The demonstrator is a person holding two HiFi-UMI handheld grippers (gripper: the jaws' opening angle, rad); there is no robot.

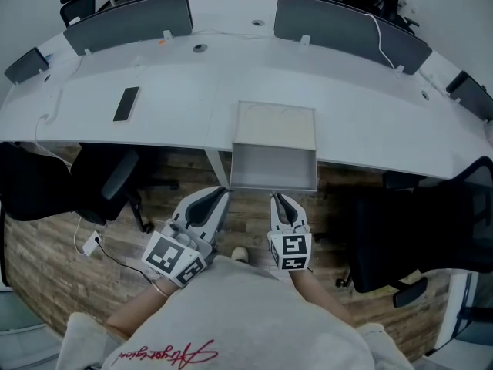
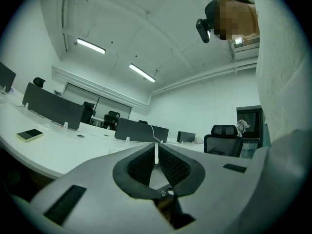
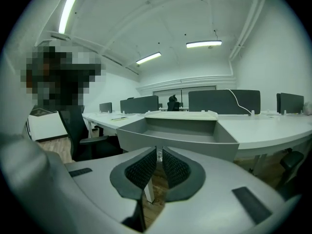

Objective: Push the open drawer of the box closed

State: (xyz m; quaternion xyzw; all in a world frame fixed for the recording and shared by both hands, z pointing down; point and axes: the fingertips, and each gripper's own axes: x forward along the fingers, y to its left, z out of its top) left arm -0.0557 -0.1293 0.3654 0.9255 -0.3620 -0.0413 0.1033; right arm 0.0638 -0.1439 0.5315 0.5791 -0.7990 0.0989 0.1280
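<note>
**Drawer stood open, right gripper squarely before it**

The white desk (image 1: 177, 106) carried the box (image 1: 276, 126) at its near edge, and the open drawer (image 1: 273, 168) jutted out past that edge toward the person. Its front panel ran left to right, so the closing push would go straight away from the body. The right gripper (image 1: 279, 200) sat just short of the panel's middle, likely the nearer one to push. The left gripper (image 1: 219, 195) hung off the panel's left corner. Both had their jaws together and held nothing.

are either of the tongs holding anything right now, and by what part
Nothing is held: the left tongs and right tongs are both shut and empty, in front of the open drawer.
</note>
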